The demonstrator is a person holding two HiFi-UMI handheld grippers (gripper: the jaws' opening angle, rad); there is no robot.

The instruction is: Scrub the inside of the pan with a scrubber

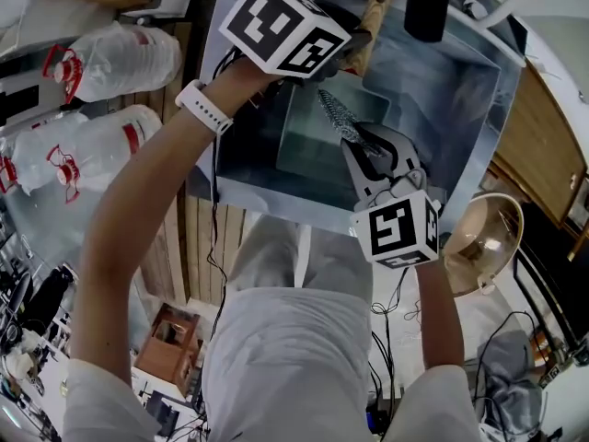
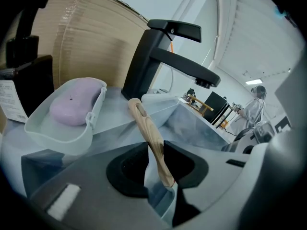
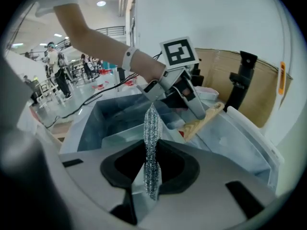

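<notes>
A rectangular grey pan (image 1: 322,141) sits in the steel sink (image 1: 479,90). Its wooden handle (image 1: 373,17) points toward the tap, and my left gripper (image 1: 354,49) is shut on that handle (image 2: 152,140). My right gripper (image 1: 368,150) hangs over the pan, shut on a thin silvery mesh scrubber (image 1: 339,116). In the right gripper view the scrubber (image 3: 151,143) stands upright between the jaws, above the pan (image 3: 127,133). Beyond it are the left gripper (image 3: 180,87) and the handle (image 3: 204,121). The pan's bottom is mostly hidden.
A black tap (image 2: 165,56) stands behind the sink, beside a soap dish with pink soap (image 2: 72,102) and a black dispenser (image 2: 24,61). Plastic water bottles (image 1: 110,58) lie to the left of the sink. A glass bowl (image 1: 479,242) rests at the right.
</notes>
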